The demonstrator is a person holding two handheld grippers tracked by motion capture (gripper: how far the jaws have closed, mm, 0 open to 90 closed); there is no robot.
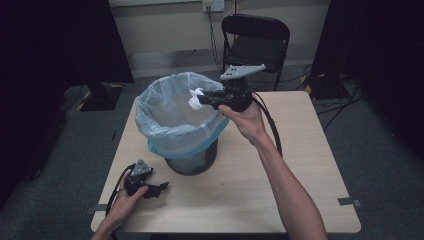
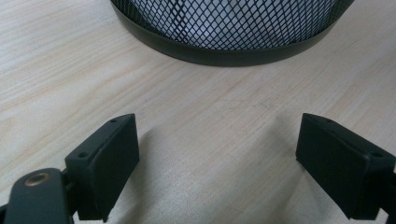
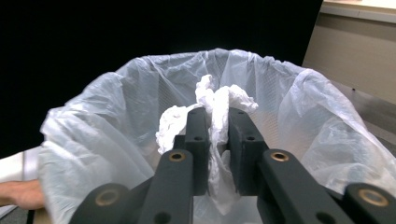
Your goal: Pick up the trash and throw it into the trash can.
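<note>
White crumpled tissue [image 3: 212,105] clamped in right gripper [image 1: 202,100] over lined bin [image 1: 165,127]; drop step; next: release. Left gripper [image 2: 217,158] jaws apart, idle

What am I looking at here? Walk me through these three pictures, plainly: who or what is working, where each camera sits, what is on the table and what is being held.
No robot here: a person holds a two-jawed black hand tool in each hand. The wide picture comes from a camera above the person's side of the pale wooden table, looking forward and down. The other two come from cameras riding on the tools, each looking along its own jaws.

On the table stands a black wire-mesh waste bin lined with a thin translucent plastic bag.

The right tool is shut on a crumpled white paper tissue and holds it above the bin's open mouth, apparently to drop it in.

The left tool rests low near the table's front edge, jaws wide open and empty, facing the foot of the bin.

Behind the table stands a black folding chair.
</note>
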